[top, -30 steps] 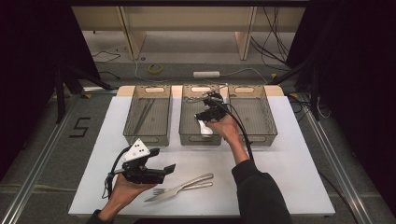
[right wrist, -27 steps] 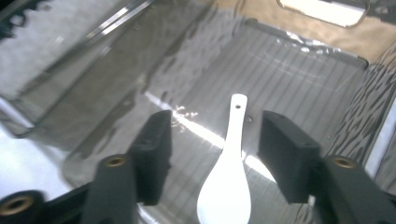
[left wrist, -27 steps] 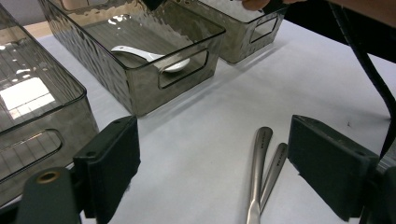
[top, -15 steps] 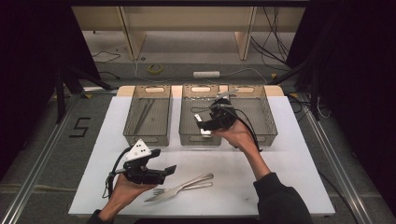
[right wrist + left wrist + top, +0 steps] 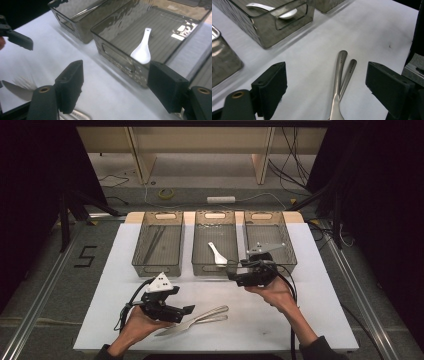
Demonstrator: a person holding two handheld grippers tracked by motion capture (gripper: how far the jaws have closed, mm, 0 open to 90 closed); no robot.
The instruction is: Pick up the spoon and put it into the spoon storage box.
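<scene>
My left gripper [image 5: 186, 310] sat low near the table's front edge, jaws spread wide and holding nothing, with the two metal utensils [image 5: 340, 75] lying side by side on the white table [image 5: 320, 320] between its pads. My right gripper [image 5: 231, 273], equally wide open and empty, hovered just in front of the middle bin [image 5: 200, 245], which held a white spoon [image 5: 142, 51]. The left bin [image 5: 145, 240] held thin dark sticks. Bare tabletop lay open between the bins and the front edge. Both forearms came in low from below.
</scene>
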